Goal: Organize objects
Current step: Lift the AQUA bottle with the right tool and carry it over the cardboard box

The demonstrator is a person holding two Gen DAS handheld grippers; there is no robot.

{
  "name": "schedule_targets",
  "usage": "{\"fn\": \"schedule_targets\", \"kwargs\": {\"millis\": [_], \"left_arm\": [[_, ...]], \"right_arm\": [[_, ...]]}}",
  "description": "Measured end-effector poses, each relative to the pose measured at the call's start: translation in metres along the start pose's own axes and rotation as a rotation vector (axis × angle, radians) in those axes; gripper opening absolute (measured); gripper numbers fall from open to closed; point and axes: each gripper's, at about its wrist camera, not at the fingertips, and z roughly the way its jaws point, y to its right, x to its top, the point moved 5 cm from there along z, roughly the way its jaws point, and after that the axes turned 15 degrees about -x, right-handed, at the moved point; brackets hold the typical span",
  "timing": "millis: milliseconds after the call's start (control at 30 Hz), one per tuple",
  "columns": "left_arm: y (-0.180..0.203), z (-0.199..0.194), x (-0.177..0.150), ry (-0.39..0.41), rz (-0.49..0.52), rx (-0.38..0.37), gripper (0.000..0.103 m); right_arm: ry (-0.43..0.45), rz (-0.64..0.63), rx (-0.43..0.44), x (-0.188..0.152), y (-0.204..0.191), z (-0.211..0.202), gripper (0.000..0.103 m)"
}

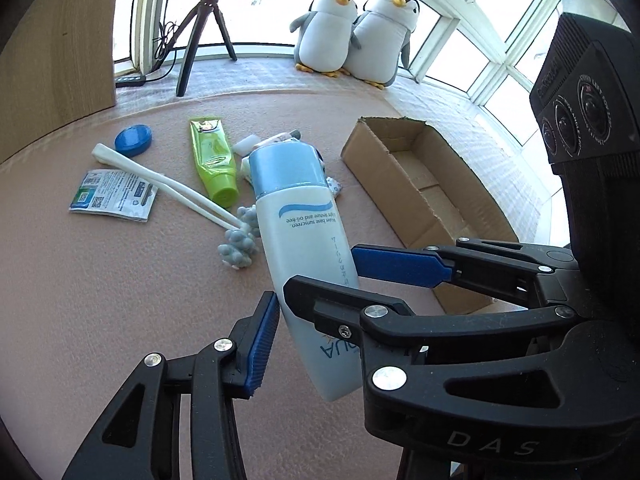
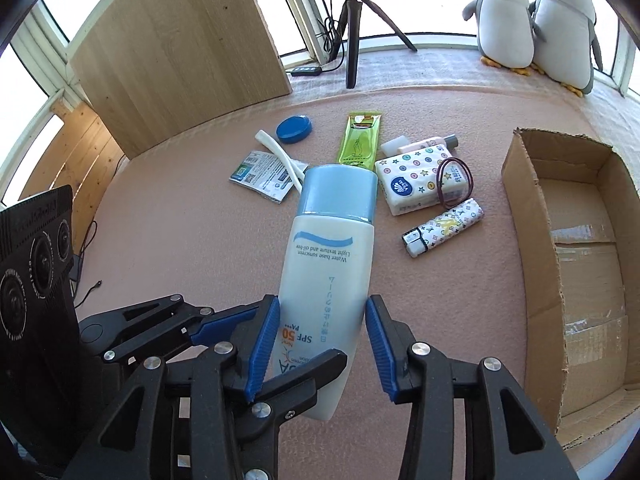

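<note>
Left gripper [image 1: 320, 320]: came in from the lower left of the right wrist view, one finger across the bottle's front and one beside it. I could not tell whether these jaws were pinching, since the other gripper hid part of them. It looked like a steadying or hand-over hold.
Loose clutter: a paper packet [image 2: 262, 176], blue lid [image 2: 295, 129] and green tube [image 2: 360, 140] lay flat on the pink table [image 2: 180, 240], upper centre, probably waiting to be sorted.
Sunscreen bottle [image 2: 332, 248]: in mid-frame, cap pointing away, tilted and apparently clear of the table.
Right gripper [image 2: 320, 320]: jaws were closed on the bottle's lower body, with a pad on each narrow side, so this grip seemed to carry it.
Tissue pack [image 2: 412, 184], lighter [image 2: 444, 226]: right of centre, near the box.
Cardboard box [image 2: 532, 240]: open and empty at the right edge, the likely destination.
</note>
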Motion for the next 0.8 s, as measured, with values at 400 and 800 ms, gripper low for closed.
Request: {"fn": "schedule_targets", "kwargs": {"millis": [400, 800], "left_arm": [[0.091, 0.067, 0.044, -0.038, 0.133, -0.065, 0.048], [0.134, 0.126, 0.063, -0.093, 0.177, -0.097, 0.047]], "right_arm": [[0.059, 0.129, -0.083, 0.002, 0.102, -0.030, 0.041], [0.046, 0.197, -0.136, -0.002, 0.161, -0.023, 0.041]]}}
